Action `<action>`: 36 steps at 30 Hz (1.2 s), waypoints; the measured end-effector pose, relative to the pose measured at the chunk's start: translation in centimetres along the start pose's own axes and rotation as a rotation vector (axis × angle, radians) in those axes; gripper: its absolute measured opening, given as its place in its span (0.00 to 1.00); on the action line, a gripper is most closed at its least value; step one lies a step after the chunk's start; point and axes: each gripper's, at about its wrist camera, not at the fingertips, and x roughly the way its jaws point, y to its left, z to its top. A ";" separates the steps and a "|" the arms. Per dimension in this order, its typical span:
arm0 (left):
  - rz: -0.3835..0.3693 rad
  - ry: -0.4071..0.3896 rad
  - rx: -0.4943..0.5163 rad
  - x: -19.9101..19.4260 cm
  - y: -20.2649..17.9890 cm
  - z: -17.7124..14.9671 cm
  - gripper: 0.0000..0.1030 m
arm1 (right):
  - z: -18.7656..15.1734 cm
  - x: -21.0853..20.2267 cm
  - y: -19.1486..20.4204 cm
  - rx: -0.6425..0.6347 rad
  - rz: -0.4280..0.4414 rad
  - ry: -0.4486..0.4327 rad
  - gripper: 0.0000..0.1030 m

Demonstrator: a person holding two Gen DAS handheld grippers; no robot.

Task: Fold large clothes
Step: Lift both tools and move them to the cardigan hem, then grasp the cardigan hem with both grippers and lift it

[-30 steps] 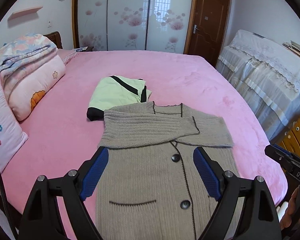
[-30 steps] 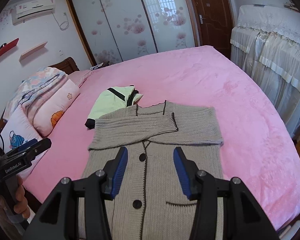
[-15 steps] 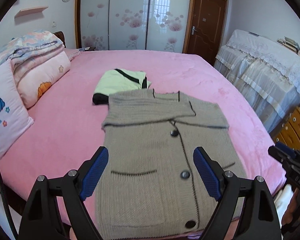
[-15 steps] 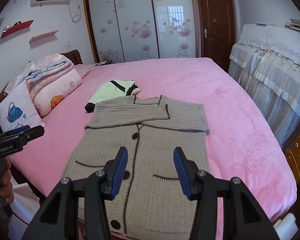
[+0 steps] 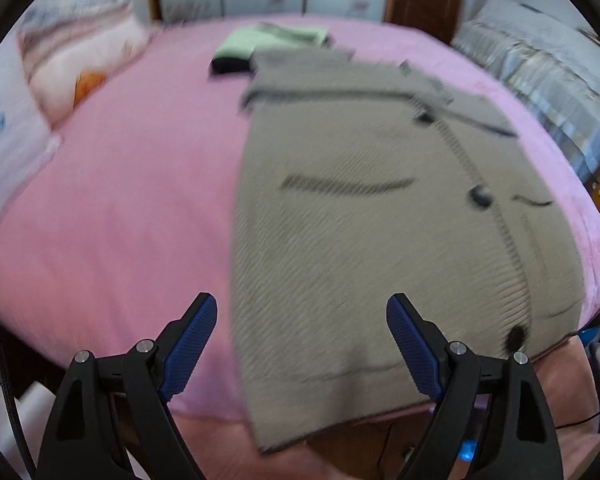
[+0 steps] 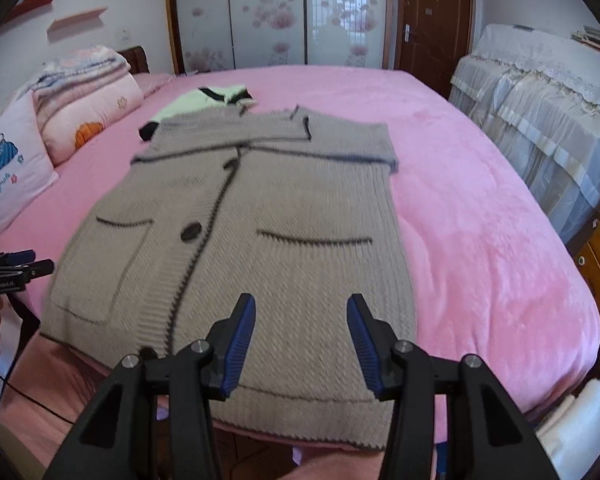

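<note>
Both of your grippers have dropped toward the near edge of the bed [image 6: 480, 208] over the last second. A moment ago the cameras looked across the whole cardigan from above; now the hem fills the bottom of each view, and the left view is smeared with motion blur.

The cardigan [image 6: 284, 216] lies flat on the pink cover, buttoned, sleeves already crossed over the chest, hem hanging slightly over the near edge of the mattress. It has not shifted. A folded green garment [image 6: 196, 102] sits just beyond its collar, touching or nearly so.

Your left gripper [image 5: 302, 322] has its jaws wide apart with nothing between them, hovering over the left hem corner and the bare cover beside it. Your right gripper [image 6: 301, 322] is about half open, also empty, above the hem on the right half of the cardigan. Neither pad touches the knit yet.

This reads as the approach to a bottom-up fold: sleeves are done, the hem is next. You probably need to bring each gripper onto its own hem corner before closing, so the fold lifts evenly.
</note>
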 end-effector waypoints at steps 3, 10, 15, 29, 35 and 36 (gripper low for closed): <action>-0.044 0.039 -0.053 1.2 2.1 -1.1 0.83 | -1.3 1.3 -1.4 0.018 -0.009 0.057 0.46; -0.118 0.142 -0.079 4.0 3.4 -3.8 0.80 | -3.9 2.9 -5.1 0.094 -0.040 0.165 0.46; -0.162 0.167 -0.075 4.8 3.2 -4.8 0.76 | -5.7 3.1 -7.3 0.158 -0.046 0.217 0.46; -0.227 0.193 -0.098 5.5 3.4 -5.0 0.72 | -8.9 6.8 -9.3 0.238 0.092 0.326 0.46; -0.235 0.207 -0.112 5.6 3.7 -5.1 0.52 | -9.2 7.2 -9.0 0.218 0.136 0.317 0.19; -0.245 0.213 -0.111 5.6 3.7 -5.2 0.38 | -9.2 7.0 -8.9 0.207 0.151 0.312 0.11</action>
